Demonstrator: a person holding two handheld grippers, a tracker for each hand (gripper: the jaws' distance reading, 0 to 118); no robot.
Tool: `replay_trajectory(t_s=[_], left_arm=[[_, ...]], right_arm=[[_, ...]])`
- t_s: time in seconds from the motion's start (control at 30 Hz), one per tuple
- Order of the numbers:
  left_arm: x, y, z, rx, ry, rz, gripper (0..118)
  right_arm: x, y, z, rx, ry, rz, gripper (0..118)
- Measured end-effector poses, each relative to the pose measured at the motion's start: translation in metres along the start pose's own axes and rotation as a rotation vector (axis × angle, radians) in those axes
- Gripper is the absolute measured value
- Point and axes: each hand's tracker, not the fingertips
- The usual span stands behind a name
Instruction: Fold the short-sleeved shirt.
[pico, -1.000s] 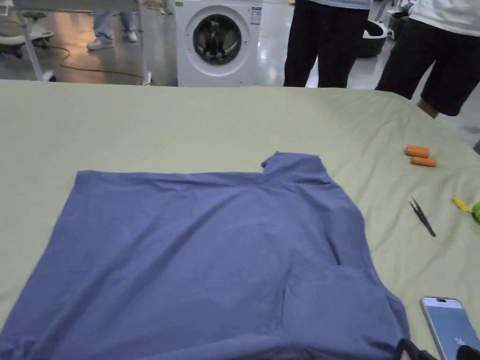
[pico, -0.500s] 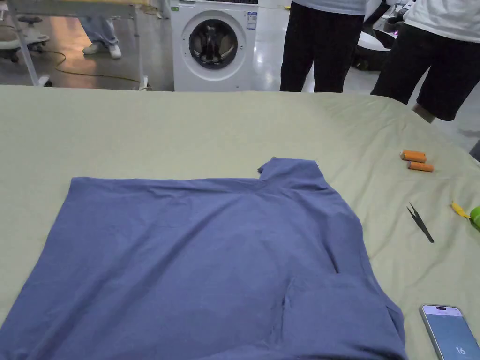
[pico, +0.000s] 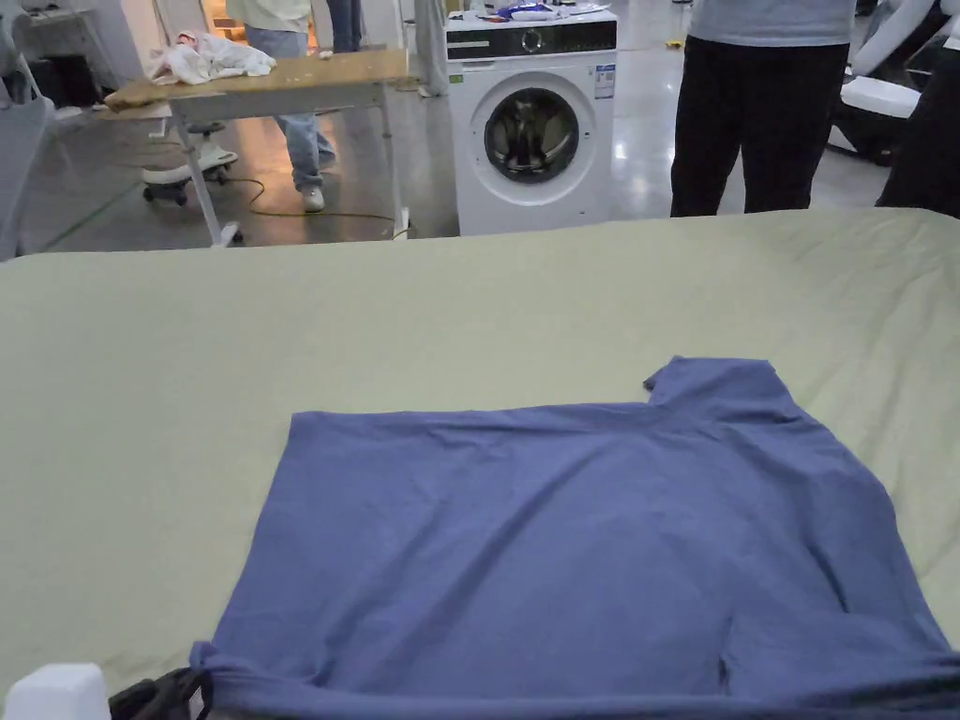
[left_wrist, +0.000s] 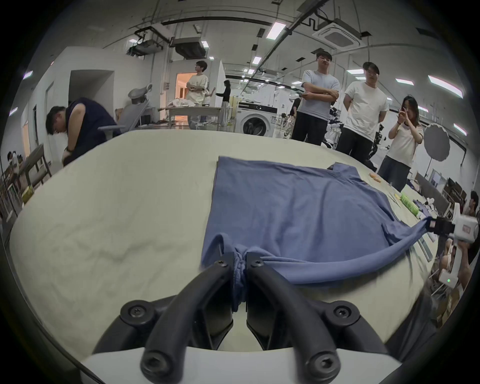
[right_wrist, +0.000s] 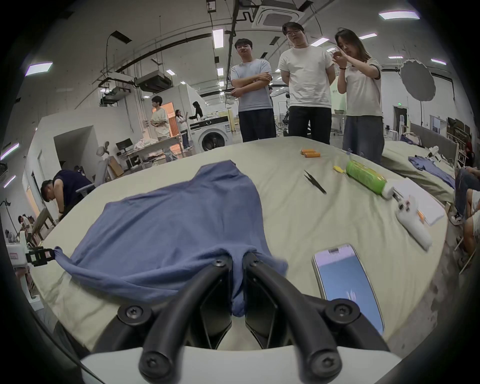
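Both grippers now at shirt (pico: 581, 544) near edge, left gripper (left_wrist: 240, 263) and right gripper (right_wrist: 237, 259) jaws clamped on hem

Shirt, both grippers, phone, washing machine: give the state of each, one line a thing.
shirt: spread flat on the table, near edge bunched and lifted, stretched between the two grippers.
left gripper: shut on the shirt's near left corner.
right gripper: shut on the shirt's near right corner.
phone: lying flat, screen lit.
washing machine: door closed.

A phone (right_wrist: 348, 283), black tweezers (right_wrist: 314, 181), two orange batteries (right_wrist: 310, 153) and a green bottle (right_wrist: 366, 179) lie on the table (right_wrist: 298, 220).
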Motion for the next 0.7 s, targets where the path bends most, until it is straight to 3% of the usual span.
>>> replay_trajectory(t_s=[0.2,0.47,0.5,0.57,0.6,0.63,0.7], left_arm=[[-0.016,0.072,-0.085,-0.067,-0.025,0.026,3],[-0.017,0.111,-0.175,-0.187,0.016,-0.011,3],[-0.017,0.11,-0.182,-0.197,0.021,-0.017,7],[-0.015,0.106,-0.187,-0.199,0.024,-0.013,44],[-0.015,0.103,-0.187,-0.192,0.034,-0.012,69],[-0.016,0.102,-0.185,-0.179,0.038,-0.009,86],[-0.015,0.102,-0.17,-0.106,0.047,0.004,87]], right_arm=[[-0.014,0.066,-0.087,-0.074,0.002,0.061,4],[-0.019,0.099,-0.189,-0.235,-0.027,0.028,5],[-0.018,0.096,-0.194,-0.246,-0.032,0.032,9],[-0.017,0.093,-0.201,-0.261,-0.04,0.025,51],[-0.017,0.092,-0.203,-0.266,-0.046,0.028,66],[-0.014,0.09,-0.2,-0.263,-0.044,0.025,69],[-0.014,0.091,-0.191,-0.236,-0.038,0.016,69]])
